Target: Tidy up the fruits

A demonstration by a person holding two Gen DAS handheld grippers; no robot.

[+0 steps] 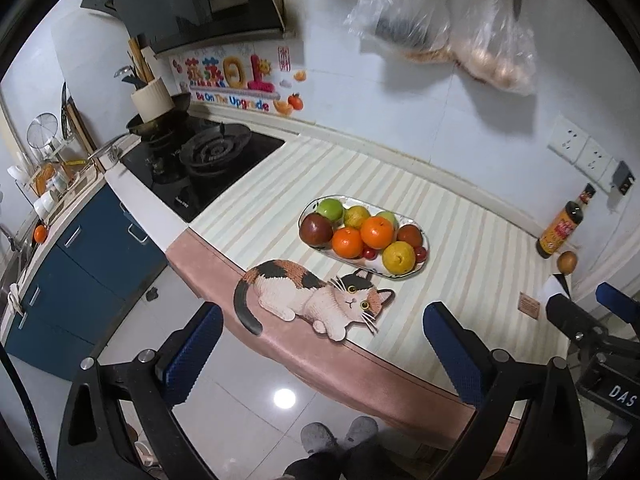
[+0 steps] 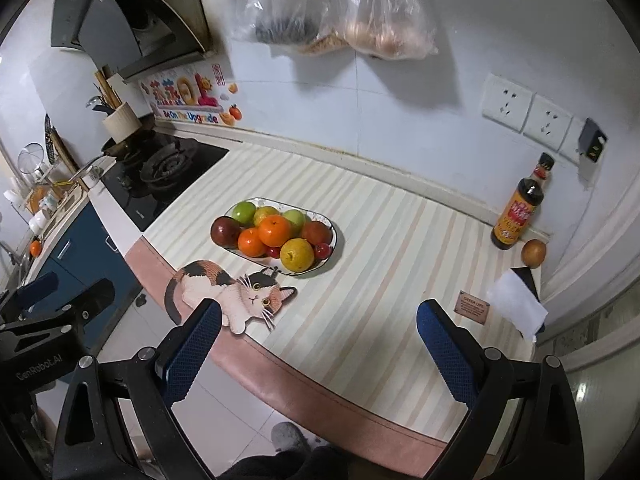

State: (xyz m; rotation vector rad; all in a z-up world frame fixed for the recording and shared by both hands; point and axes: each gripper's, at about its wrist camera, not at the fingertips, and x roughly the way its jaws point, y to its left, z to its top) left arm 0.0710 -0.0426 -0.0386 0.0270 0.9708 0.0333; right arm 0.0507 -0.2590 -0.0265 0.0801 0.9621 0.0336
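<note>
The fruits [image 2: 276, 238] are being kept heaped in the plate [image 2: 334, 246] on the surface [image 2: 380, 280]; both the left gripper [image 1: 322, 350] and the right gripper [image 2: 318, 344] are being held back at the near edge, fingers spread wide and gripping nothing.

Fruit plate [image 2: 335, 236] mid-counter, cat mat [image 2: 224, 294] in front (at the edge), stove [image 2: 160, 176] left, sauce bottle [image 2: 520, 212] far right.

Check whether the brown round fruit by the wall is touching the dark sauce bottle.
Apart. The right wrist view shows a strip of wall base between the brown fruit and the sauce bottle.
</note>
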